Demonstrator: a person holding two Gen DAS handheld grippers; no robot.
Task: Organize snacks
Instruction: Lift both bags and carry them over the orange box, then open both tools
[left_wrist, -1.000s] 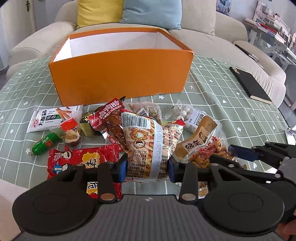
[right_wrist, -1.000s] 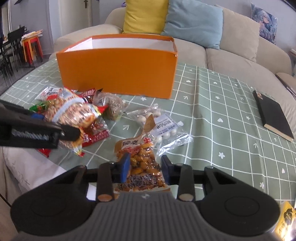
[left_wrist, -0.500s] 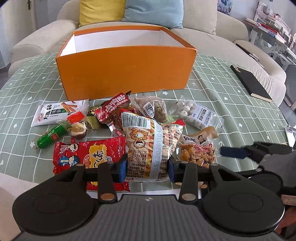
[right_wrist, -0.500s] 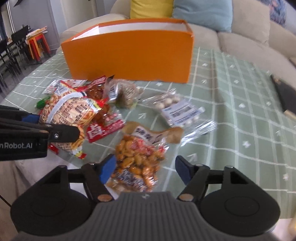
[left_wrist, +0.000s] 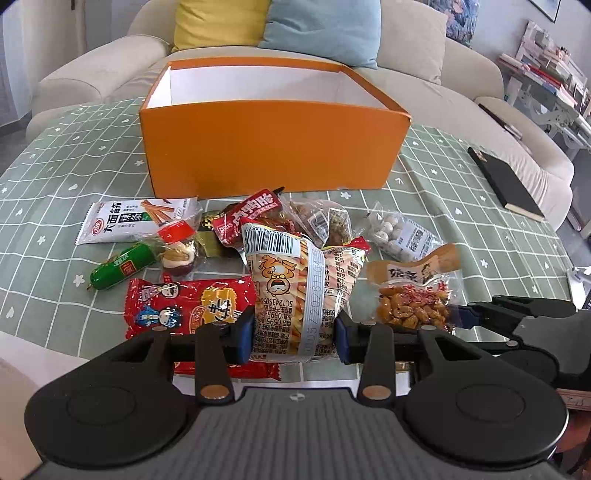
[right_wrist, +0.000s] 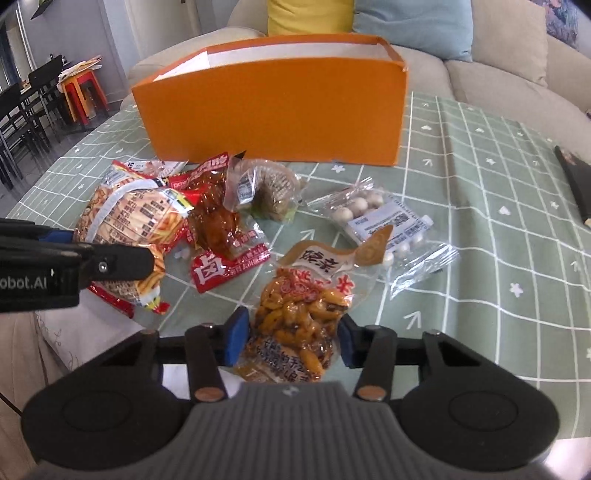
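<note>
Surface: a table under a green tablecloth (left_wrist: 461, 206) printed with a white grid, small hearts and flowers; its near left edge shows a white underlayer.
Container: an orange box (left_wrist: 273, 147), open-topped with a white interior, stands upright at the far middle of the cloth.
Snack spread: packets lie in a loose cluster just before the box, among them a white strip packet (left_wrist: 136, 219), a green sausage (left_wrist: 122, 269), a red cartoon packet (left_wrist: 184, 306) and a clear bag of white balls (right_wrist: 376, 218).
Left gripper (left_wrist: 295, 332): clenched on the fries packet (left_wrist: 299, 288), both blue pads pressing its sides; the packet is raised over the red cartoon packet.
Right gripper (right_wrist: 291, 339): jaws closing around the glazed nut packet (right_wrist: 306, 310), which sits between the blue pads at the near edge of the cloth; pad contact cannot be confirmed.
Side item: a black notebook (left_wrist: 506, 181) lies flat near the right edge of the table, well apart from the snacks.
Room, rear: a beige sofa (left_wrist: 461, 55) with a yellow cushion (left_wrist: 218, 22) and a light blue cushion (left_wrist: 325, 29).
Room, left side: dark dining chairs (right_wrist: 22, 110) and a red-orange stool (right_wrist: 83, 92).
Room, right side: a white rack of books (left_wrist: 546, 74).
</note>
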